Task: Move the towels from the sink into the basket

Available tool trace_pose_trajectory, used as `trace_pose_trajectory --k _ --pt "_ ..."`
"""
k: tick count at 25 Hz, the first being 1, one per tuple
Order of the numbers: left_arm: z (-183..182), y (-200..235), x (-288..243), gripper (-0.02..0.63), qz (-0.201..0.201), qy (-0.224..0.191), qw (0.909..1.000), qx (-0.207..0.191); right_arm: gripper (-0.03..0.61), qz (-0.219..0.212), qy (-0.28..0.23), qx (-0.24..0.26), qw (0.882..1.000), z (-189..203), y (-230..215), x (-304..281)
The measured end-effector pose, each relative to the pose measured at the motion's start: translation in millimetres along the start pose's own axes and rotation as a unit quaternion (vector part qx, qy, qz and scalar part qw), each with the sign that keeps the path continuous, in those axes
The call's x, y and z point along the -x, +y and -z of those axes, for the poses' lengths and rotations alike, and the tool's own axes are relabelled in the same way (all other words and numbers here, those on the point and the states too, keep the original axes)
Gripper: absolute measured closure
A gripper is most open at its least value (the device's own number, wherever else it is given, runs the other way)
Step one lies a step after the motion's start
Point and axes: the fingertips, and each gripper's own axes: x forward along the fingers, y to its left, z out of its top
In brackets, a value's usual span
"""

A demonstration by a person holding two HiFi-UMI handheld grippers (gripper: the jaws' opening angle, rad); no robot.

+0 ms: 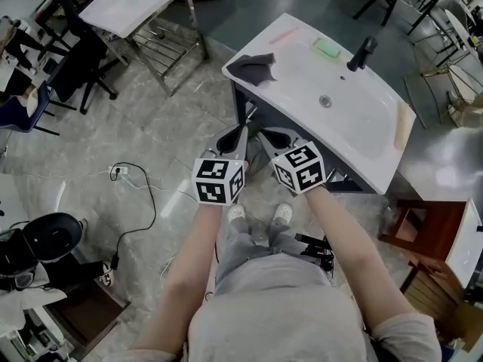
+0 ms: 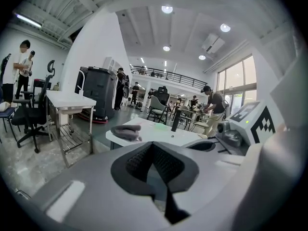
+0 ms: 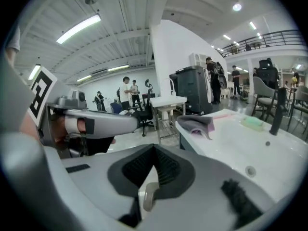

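Grey towel (image 1: 253, 68), seemingly one, on sink (image 1: 355, 138); left tongs (image 1: 232, 137), right tongs (image 1: 276, 137) closed.

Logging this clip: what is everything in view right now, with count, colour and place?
towel: one, grey, crumpled on the sink's left corner
sink: one, white, upper right of the head view
tap: one, black, at the sink's far edge
block: one, green, left of the tap
table: one, white, upper left
office chairs: several, black, far left
wooden chair: one, brown, lower right
left gripper: one, grey, shut, empty, before the sink
right gripper: one, grey, shut, empty, beside the left
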Motion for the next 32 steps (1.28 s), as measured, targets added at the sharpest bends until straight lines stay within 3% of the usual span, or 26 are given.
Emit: trace_pose_trajectory --k 7,16,23,27,32 --pt "-23 -10 10 0.609 0.003 -0.027 0.9996 -0.003 0.561 0.043 -0.031 -0.020 0.998 -35 -7 29" --pt "-43 -14 17 0.609 0.001 -0.049 0.9988 -0.008 0.560 0.061 -0.063 -0.010 0.996 -64 -1 51" --pt "-69 -28 18 0.609 0.009 -0.078 0.9964 -0.033 0.560 0.077 -0.100 0.021 0.992 -84 3 70" --pt "-79 -36 20 0.611 0.020 -0.096 0.9937 -0.054 0.560 0.075 -0.119 0.014 0.990 -91 5 77" --pt "-83 -35 18 0.609 0.027 -0.105 0.9930 -0.045 0.560 0.077 -0.124 0.011 0.989 -93 1 75"
